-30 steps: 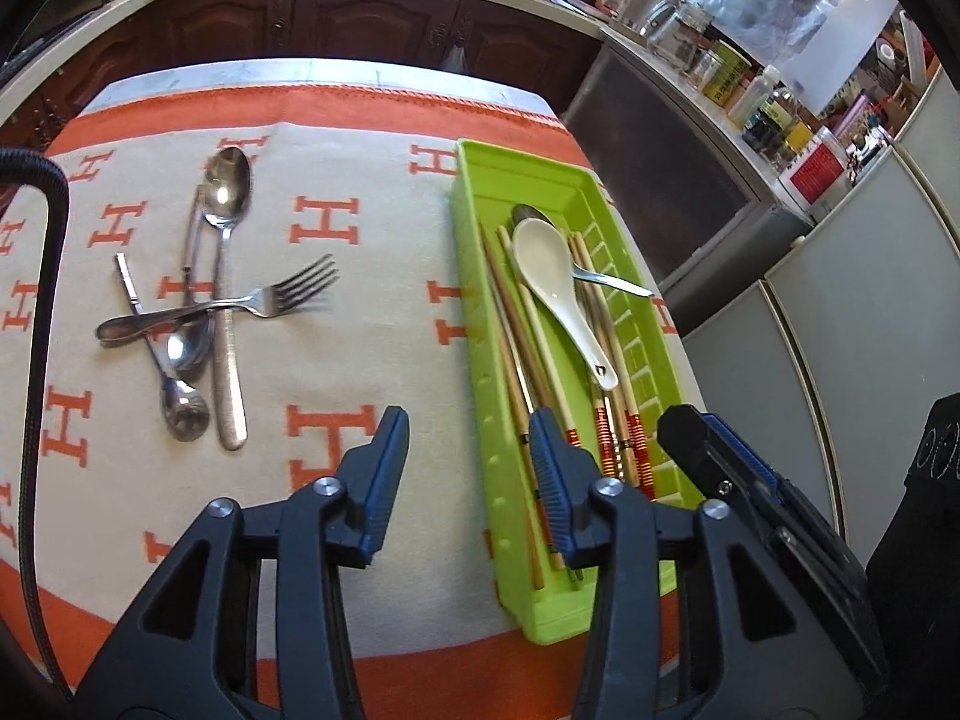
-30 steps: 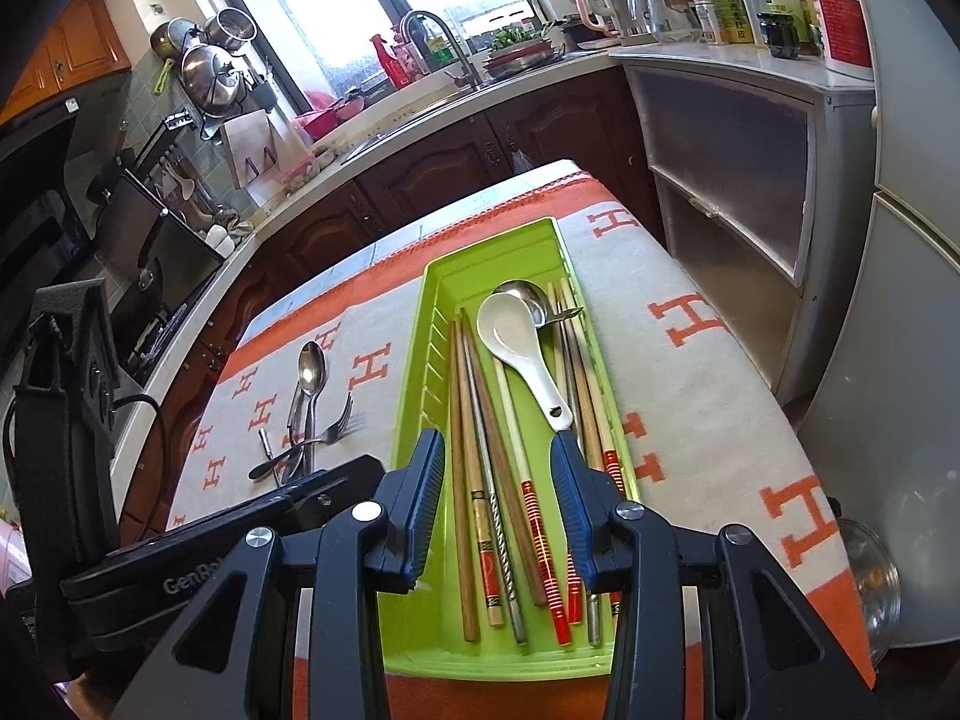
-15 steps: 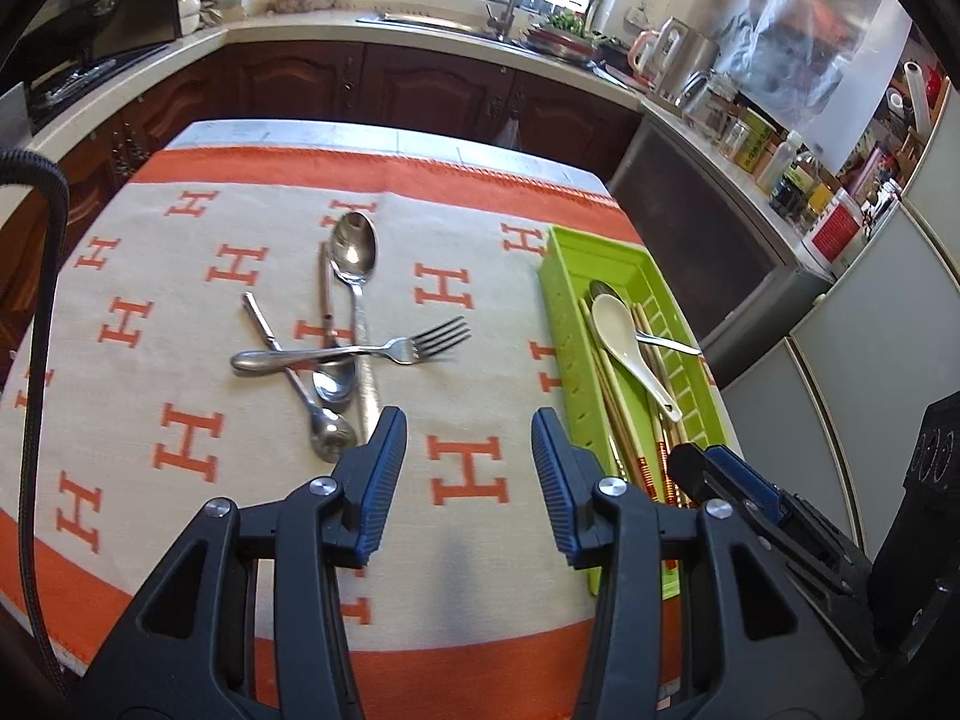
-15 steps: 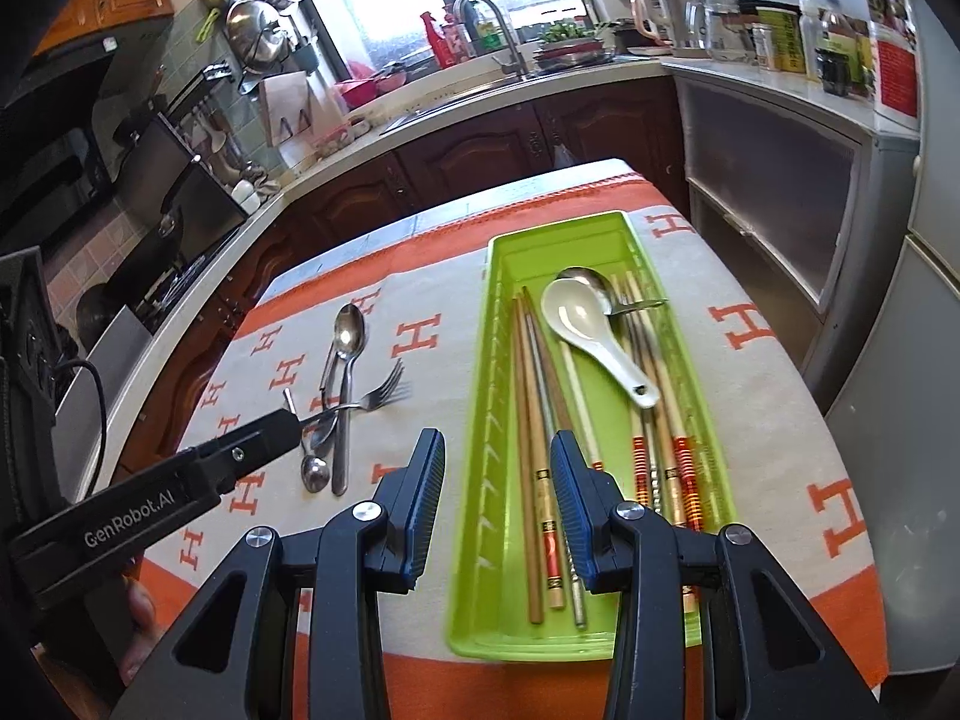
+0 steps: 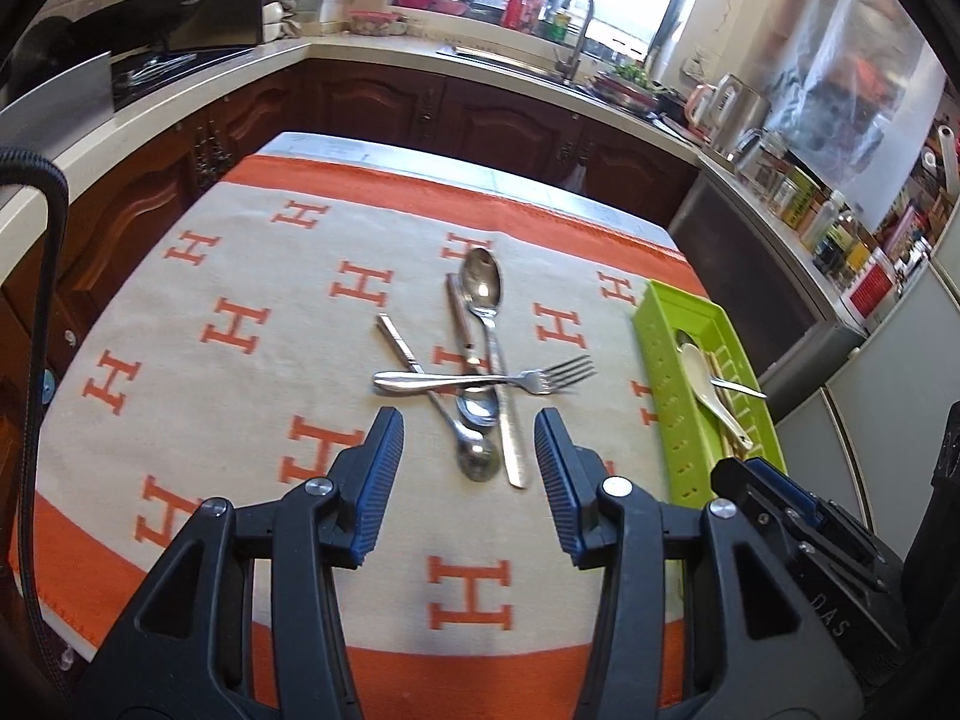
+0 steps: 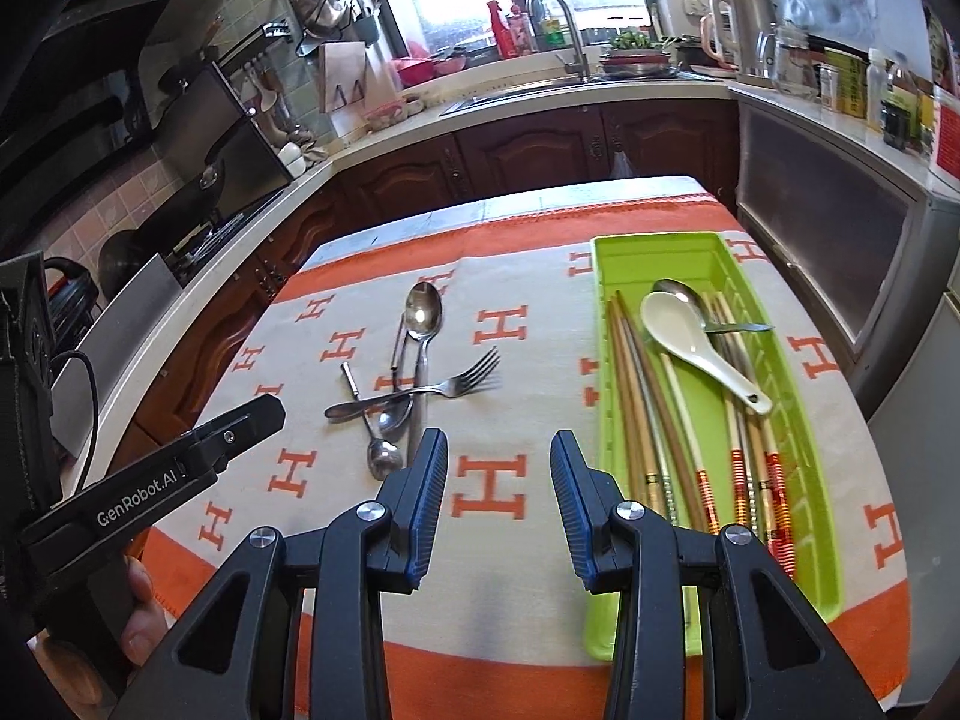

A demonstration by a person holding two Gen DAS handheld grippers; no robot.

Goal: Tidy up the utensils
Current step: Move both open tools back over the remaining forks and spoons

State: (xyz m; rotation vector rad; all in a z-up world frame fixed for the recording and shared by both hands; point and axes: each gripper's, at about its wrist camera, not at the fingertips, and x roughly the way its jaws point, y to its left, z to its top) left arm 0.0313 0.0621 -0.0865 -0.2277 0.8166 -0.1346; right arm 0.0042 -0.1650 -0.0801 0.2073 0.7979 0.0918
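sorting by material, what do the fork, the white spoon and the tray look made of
Fork: polished metal, likely steel; it gleams. White spoon: glossy ceramic by its thick smooth glaze, possibly melamine. Tray: matte lime-green moulded plastic with slotted walls.

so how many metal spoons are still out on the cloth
3: a big spoon pointing away, and two smaller ones, bowls near, and, all crossed under the fork.

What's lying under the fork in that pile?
The fork lies across three pieces: a long spoon, a small spoon and another spoon. The crossings are covered by its handle; whether the three touch there is hidden.
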